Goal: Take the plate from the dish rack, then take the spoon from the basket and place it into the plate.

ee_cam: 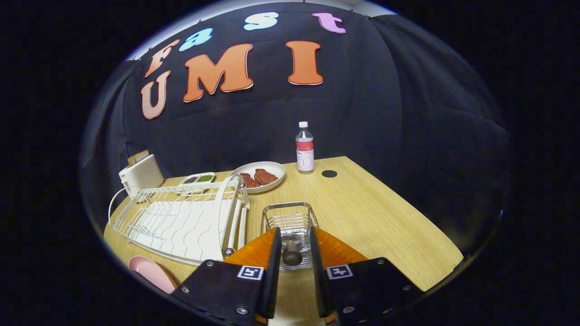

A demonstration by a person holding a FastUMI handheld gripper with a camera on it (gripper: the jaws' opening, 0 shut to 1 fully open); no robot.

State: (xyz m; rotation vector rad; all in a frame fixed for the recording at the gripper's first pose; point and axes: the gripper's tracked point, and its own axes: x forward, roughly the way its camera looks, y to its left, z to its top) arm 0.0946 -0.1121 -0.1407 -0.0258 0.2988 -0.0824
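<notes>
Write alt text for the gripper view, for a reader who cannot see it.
The claw has its fingers on either side of a spoon handle standing in a wire basket, not clearly pressing it. A white dish rack sits beside the basket, with a pink plate lying on the wooden table near it.

tool [292, 253] fingers flank the spoon [292, 254] handle over the wire basket [290, 222], beside the white dish rack [181, 222].
</notes>
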